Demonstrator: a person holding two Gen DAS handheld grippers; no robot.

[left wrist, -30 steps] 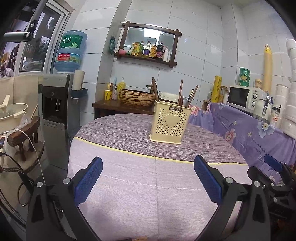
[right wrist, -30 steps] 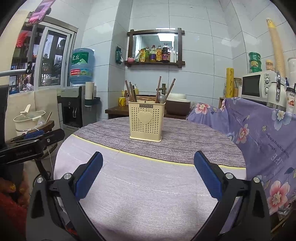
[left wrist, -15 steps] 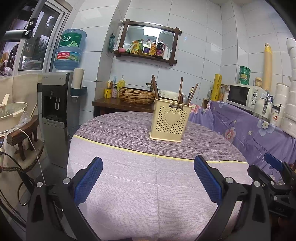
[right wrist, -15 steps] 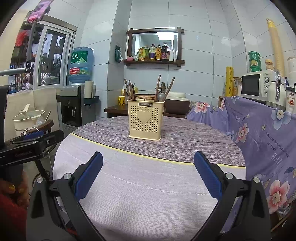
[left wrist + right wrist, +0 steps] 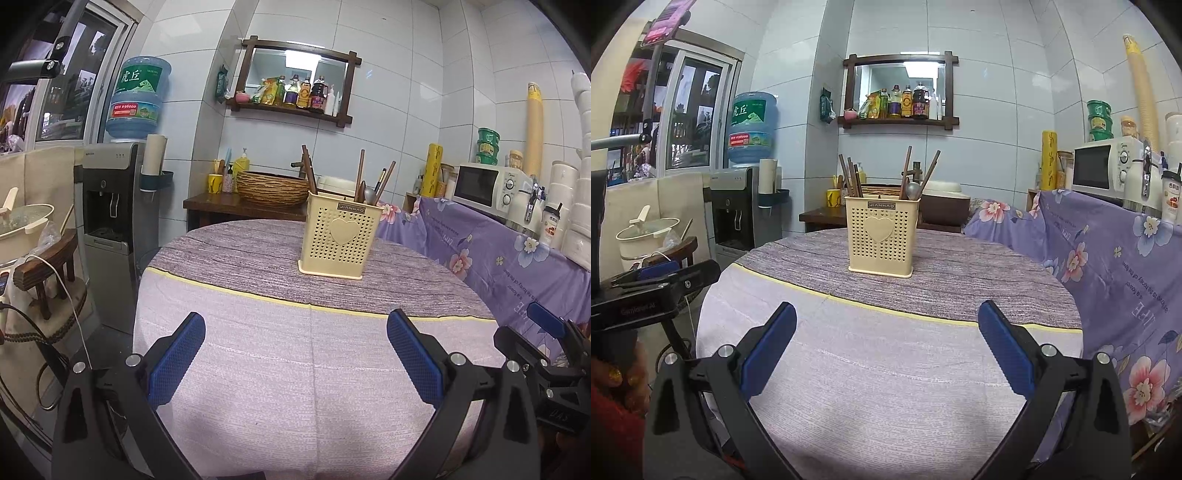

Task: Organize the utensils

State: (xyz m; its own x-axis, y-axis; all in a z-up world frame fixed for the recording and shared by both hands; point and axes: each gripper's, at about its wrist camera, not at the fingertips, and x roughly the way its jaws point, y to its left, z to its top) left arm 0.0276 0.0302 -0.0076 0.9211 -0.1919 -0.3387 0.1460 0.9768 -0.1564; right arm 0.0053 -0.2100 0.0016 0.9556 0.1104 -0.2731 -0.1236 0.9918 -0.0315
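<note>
Left wrist view: left gripper [image 5: 295, 356] jaws wide apart, holding nothing, well short of utensil holder [image 5: 339, 239] on round table [image 5: 258, 362].
Right wrist view: right gripper [image 5: 886, 347] likewise spread, empty; chopsticks [image 5: 851, 180] and spoon [image 5: 914, 190] upright inside utensil holder.

A cream perforated utensil holder [image 5: 881, 236] with a heart on its front stands upright just above frame centre in both views. Brown chopsticks [image 5: 851, 180] lean at its left, and more chopsticks beside a metal spoon [image 5: 914, 189] at its right.

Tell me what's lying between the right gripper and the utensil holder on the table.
Nothing but bare tablecloth between the open right gripper and the utensil holder, as seen in the right wrist view.
</note>
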